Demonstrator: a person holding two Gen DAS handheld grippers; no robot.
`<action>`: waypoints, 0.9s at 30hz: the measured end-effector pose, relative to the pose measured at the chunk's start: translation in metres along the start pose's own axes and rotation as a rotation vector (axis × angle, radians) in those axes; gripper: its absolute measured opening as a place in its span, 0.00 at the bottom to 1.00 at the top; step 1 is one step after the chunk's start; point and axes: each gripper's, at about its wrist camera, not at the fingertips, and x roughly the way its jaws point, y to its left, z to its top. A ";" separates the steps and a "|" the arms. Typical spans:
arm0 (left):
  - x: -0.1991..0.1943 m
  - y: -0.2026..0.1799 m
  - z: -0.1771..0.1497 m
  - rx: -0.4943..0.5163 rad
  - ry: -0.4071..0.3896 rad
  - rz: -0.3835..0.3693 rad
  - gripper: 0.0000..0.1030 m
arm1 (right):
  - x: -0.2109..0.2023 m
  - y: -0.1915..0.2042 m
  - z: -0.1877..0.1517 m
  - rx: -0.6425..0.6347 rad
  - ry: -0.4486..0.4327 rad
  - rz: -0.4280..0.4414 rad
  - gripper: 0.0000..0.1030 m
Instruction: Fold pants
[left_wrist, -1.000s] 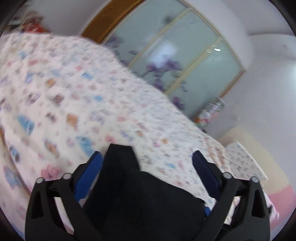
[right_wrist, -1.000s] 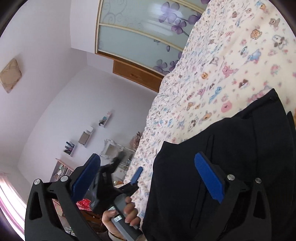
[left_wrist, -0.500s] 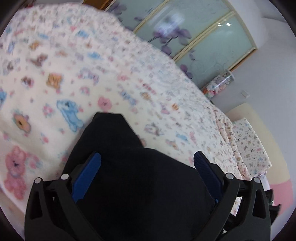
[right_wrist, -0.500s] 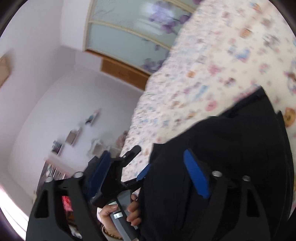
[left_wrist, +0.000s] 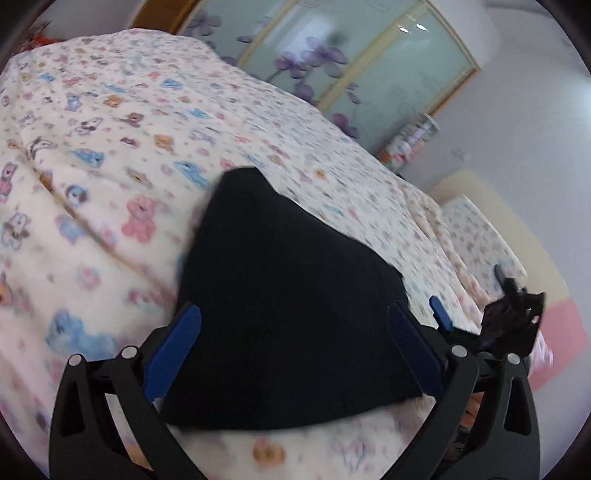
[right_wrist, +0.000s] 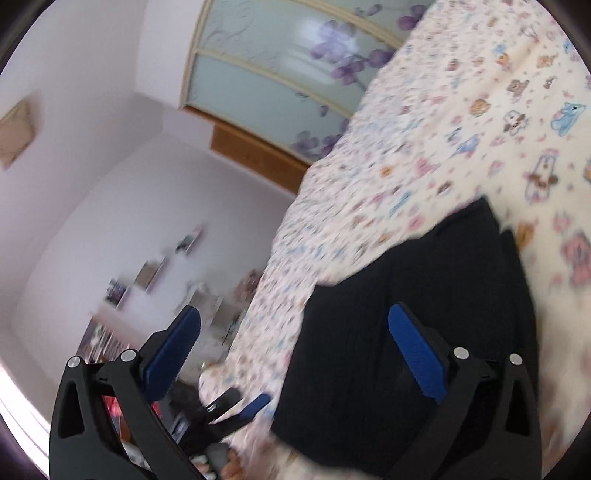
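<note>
The black pants (left_wrist: 288, 306) lie folded into a compact bundle on the cartoon-print bedspread (left_wrist: 110, 155). My left gripper (left_wrist: 291, 347) is open and empty, its blue pads spread on either side above the near part of the bundle. In the right wrist view the pants (right_wrist: 413, 295) lie on the bed at lower right. My right gripper (right_wrist: 295, 350) is open and empty, with the right pad over the pants and the left pad off the bed's edge. The right gripper also shows in the left wrist view (left_wrist: 513, 314), and the left gripper in the right wrist view (right_wrist: 236, 410).
The bedspread (right_wrist: 461, 110) covers the whole bed. Frosted sliding wardrobe doors with purple flowers (left_wrist: 351, 62) stand beyond the bed. A second small bed or mat (left_wrist: 480, 229) lies at right. Shelves and a cluttered desk (right_wrist: 155, 280) stand along the wall off the bed's side.
Both grippers have pulled back from the pants, so the folded bundle sits farther ahead with bedspread showing in front of it. Both grippers stay open.
</note>
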 end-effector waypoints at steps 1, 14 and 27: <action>0.000 -0.003 -0.006 0.016 0.001 -0.018 0.98 | -0.007 0.007 -0.013 -0.015 0.019 -0.001 0.99; 0.000 -0.038 -0.058 0.289 -0.057 0.053 0.98 | -0.045 0.006 -0.077 -0.041 0.018 -0.081 0.99; -0.026 -0.035 -0.086 0.303 -0.125 0.278 0.98 | -0.060 0.031 -0.108 -0.113 -0.071 -0.338 0.99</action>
